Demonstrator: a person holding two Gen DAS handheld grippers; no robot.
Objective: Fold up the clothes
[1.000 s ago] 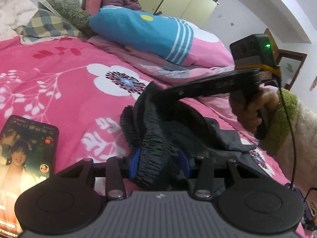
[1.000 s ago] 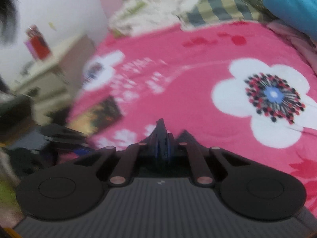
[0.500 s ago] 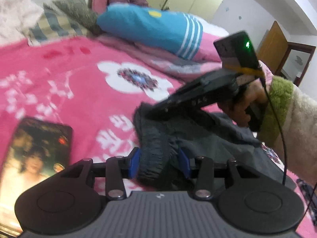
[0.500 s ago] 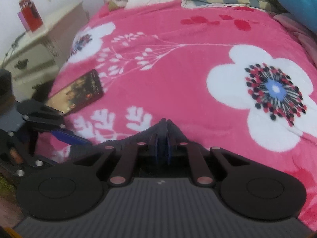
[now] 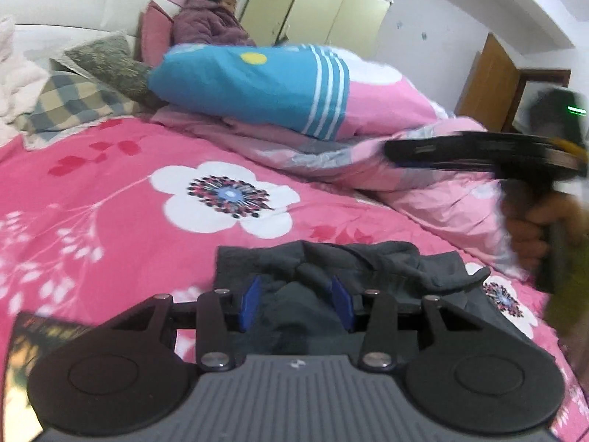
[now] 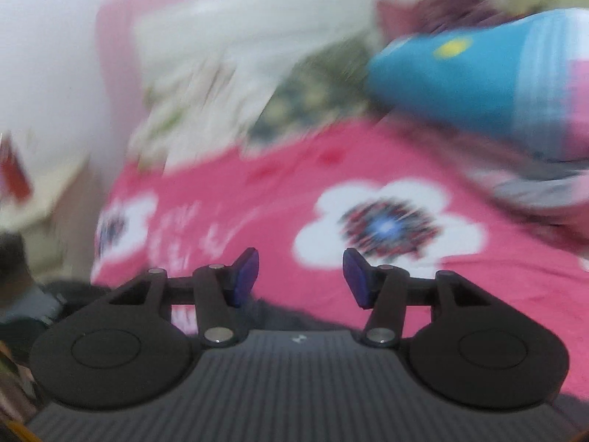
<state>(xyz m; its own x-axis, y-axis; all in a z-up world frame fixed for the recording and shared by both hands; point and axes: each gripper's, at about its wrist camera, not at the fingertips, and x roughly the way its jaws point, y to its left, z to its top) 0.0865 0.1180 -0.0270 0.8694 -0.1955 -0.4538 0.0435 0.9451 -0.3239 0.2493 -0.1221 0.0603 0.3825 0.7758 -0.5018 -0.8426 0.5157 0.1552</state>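
Lying crumpled on the pink floral bedspread (image 5: 110, 213), the dark grey garment (image 5: 368, 261) is the landmark of the left wrist view: soft, wrinkled knit cloth, bunched into ridges. The left gripper (image 5: 294, 304) sits over its near edge, its 2 blue pads (image 5: 250, 302) spread apart with cloth between them; they do not look pressed onto it. Beyond the garment lies a large white flower print, and further back a puffy blue, white and pink quilt (image 5: 257, 84). A checked pillow (image 5: 66, 103) lies far left of it. Right of the garment and above it, a hand (image 5: 530, 232) grips the right gripper (image 5: 405, 154), seen side-on and motion-blurred. At the garment's near left, a phone (image 5: 22, 353) shows at the frame edge.

Heavy blur marks the right wrist view, yet it shows what the other cannot: the right gripper (image 6: 300, 276) has its blue pads (image 6: 244, 276) wide apart and holds nothing. Only a dark strip of the garment (image 6: 287, 316) shows below them, against the bedspread (image 6: 478, 294).
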